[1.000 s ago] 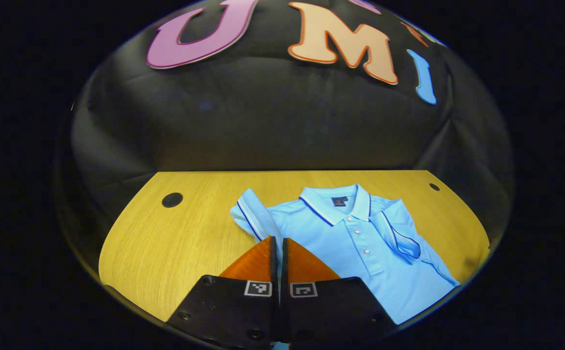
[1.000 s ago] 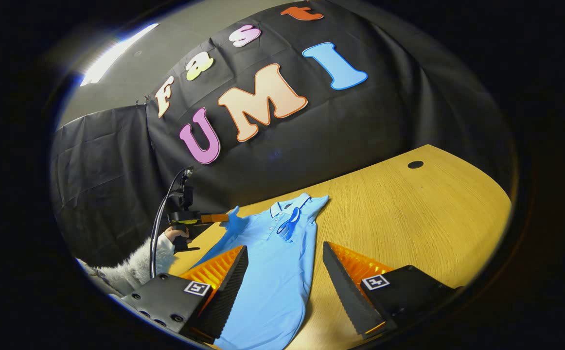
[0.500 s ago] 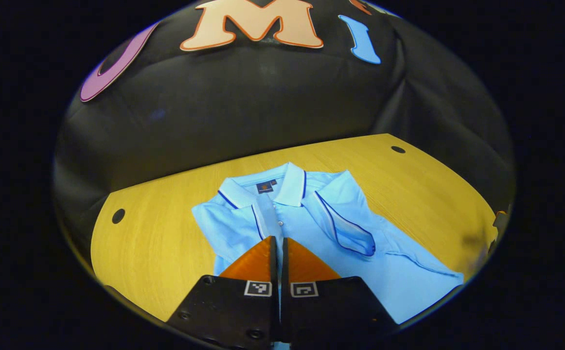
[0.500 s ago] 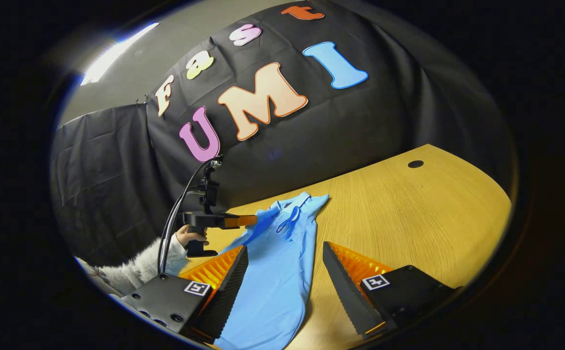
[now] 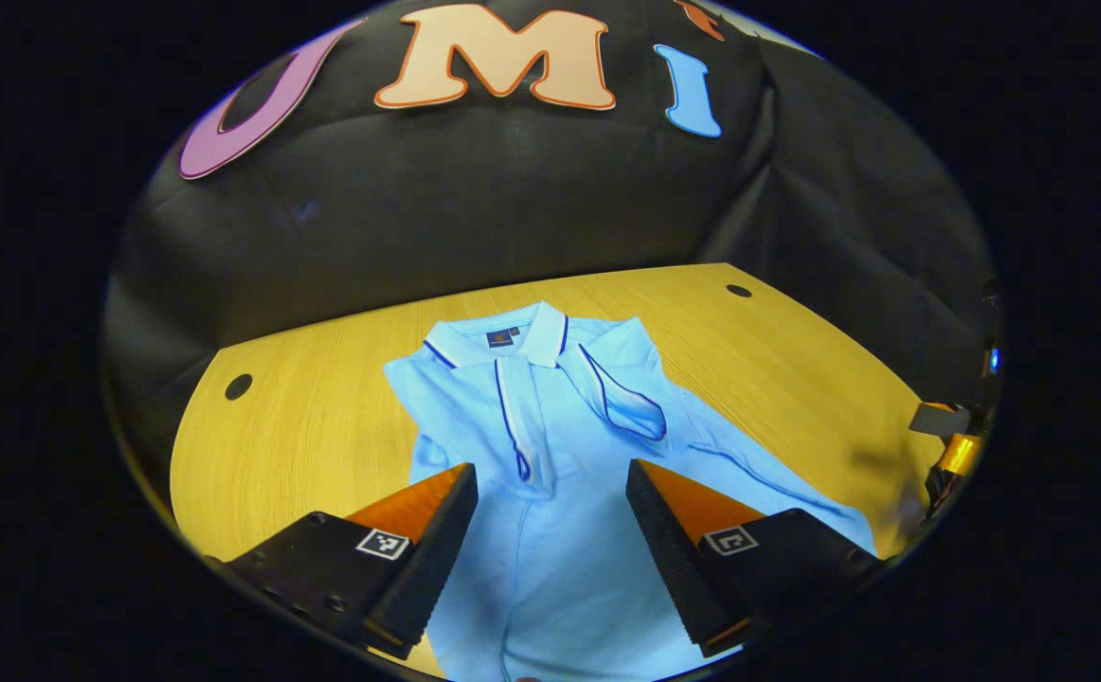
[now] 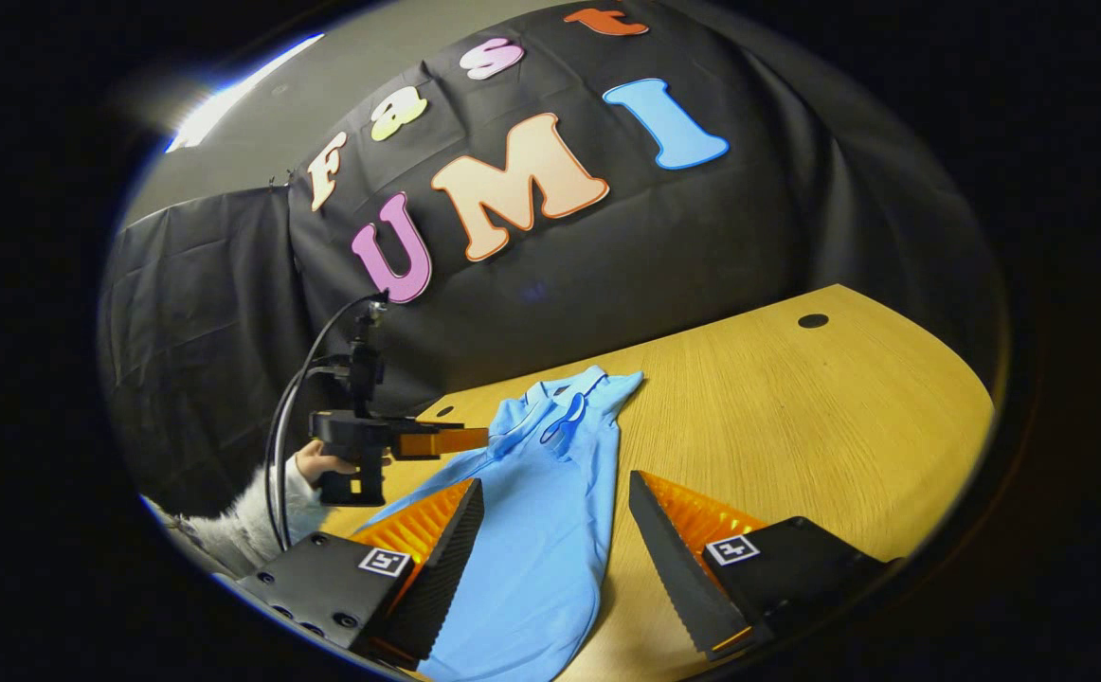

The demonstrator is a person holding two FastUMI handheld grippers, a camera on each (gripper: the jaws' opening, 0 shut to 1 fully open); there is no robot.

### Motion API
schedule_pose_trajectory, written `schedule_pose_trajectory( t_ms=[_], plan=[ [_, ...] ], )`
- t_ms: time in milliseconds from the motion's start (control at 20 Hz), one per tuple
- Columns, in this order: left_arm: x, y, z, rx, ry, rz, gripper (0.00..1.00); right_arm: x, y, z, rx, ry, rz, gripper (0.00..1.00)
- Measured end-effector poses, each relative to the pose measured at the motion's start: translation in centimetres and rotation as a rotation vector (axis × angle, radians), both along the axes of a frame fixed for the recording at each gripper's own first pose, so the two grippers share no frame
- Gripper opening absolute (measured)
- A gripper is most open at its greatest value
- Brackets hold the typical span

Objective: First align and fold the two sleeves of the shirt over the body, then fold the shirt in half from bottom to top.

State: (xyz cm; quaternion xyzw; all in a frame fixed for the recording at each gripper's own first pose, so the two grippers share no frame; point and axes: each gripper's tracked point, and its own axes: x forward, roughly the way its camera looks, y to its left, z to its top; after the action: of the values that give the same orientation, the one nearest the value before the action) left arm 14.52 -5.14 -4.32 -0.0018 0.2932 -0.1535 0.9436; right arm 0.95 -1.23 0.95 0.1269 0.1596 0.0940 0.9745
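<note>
A: Shirt (image 5: 550,445), left gripper view: it lies flat on the tabletop (image 5: 314,426), collar (image 5: 498,336) toward the far edge by the booth wall, hem running under the camera at the near edge. Long axis goes far edge to near edge. Both sleeves look folded in over the chest; the left sleeve (image 5: 517,426) lies as a narrow strip down the front, the right sleeve (image 5: 622,403) angles in beside it.

B: Left gripper (image 5: 550,493) state?

A: Fingers spread wide, nothing between them but the shirt body below. I cannot tell whether it touches the cloth.

B: Right gripper view?

A: The shirt (image 6: 541,511) runs away from the camera, hem nearest, collar far. The right gripper (image 6: 555,530) stands wide apart, empty, straddling the lower body near the near edge. The left gripper (image 6: 442,440) shows farther off, held in a hand (image 6: 309,464), hovering at the shirt's left side.

B: Judgement on the next move?

A: Sleeves seem done; the bottom-to-top fold remains. The hem lies nearest both grippers, the right one closer. Each likely takes a hem corner and carries it along the long axis to the collar.
</note>
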Motion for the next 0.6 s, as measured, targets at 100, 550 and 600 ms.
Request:
schedule_pose_trajectory(
  t_ms=[100, 550, 600],
  plan=[
    [-3.4, 1.1, 0.5, -0.016, 0.003, 0.012, 0.96, -1.0, 0.9, -0.1, -0.032, 0.002, 0.012, 0.97],
    [-19.7, 5.6, -1.0, 0.060, -0.004, 0.083, 0.95, -9.1, 3.5, -2.8, -0.112, 0.071, 0.026, 0.97],
    [-21.2, 5.6, -1.2, 0.059, -0.009, 0.088, 0.95, -10.1, 3.8, -3.5, -0.129, 0.089, 0.033, 0.97]
  ],
)
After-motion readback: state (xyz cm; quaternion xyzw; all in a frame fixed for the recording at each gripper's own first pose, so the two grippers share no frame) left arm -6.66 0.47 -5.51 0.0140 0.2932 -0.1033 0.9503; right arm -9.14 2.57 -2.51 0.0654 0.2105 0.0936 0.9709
